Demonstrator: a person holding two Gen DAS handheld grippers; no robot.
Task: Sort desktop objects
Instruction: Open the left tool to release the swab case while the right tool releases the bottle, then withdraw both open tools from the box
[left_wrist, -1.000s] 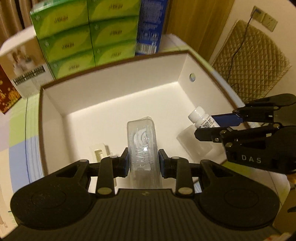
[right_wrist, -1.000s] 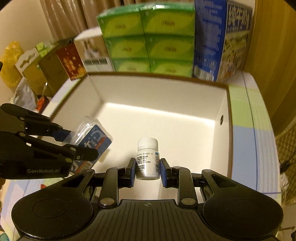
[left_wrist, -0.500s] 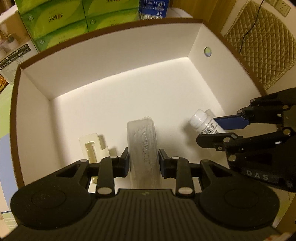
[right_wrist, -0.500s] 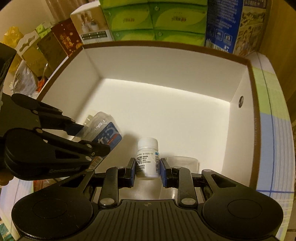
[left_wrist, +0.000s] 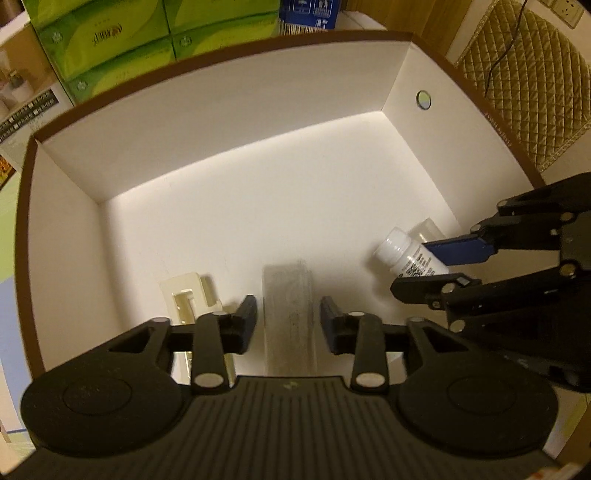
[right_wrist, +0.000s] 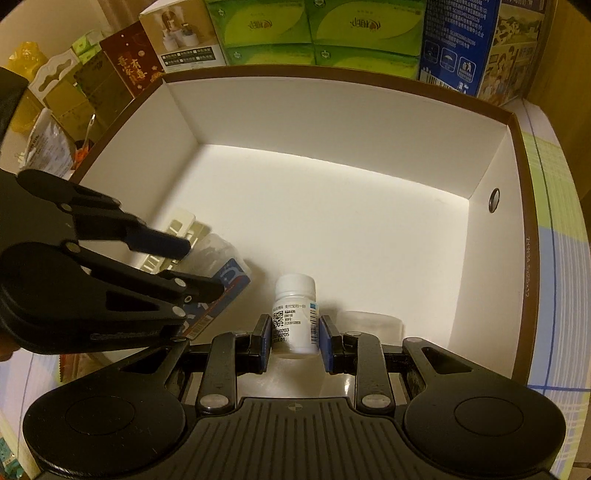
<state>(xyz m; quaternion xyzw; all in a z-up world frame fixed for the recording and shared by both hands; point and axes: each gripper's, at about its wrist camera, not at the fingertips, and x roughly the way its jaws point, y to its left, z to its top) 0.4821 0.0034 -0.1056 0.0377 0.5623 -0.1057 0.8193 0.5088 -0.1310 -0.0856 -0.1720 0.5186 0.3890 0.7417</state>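
Both grippers have dropped into the white box (right_wrist: 515, 229) since the earlier frame, and we now see the box floor close below them. Left gripper (left_wrist: 288, 319): its jaws are opening, pads clear of the clear plastic pack (left_wrist: 290, 314), which stands between them, blurred, probably slipping free. Right gripper (right_wrist: 293, 341) is clenched on the white pill bottle (right_wrist: 295, 317), bottle upright, low over the box floor near the front wall.

Already lying in the box: a cream plastic holder (left_wrist: 188, 299) at left, a small clear cup (right_wrist: 371, 323) just beside the bottle.

Risks from here:
- pack may topple onto the holder once released, since it stands on a narrow edge
- bottle, if let go above the floor, could tip and roll against the cup
- grippers sit near each other; we judge a careless withdrawal could knock pack or bottle
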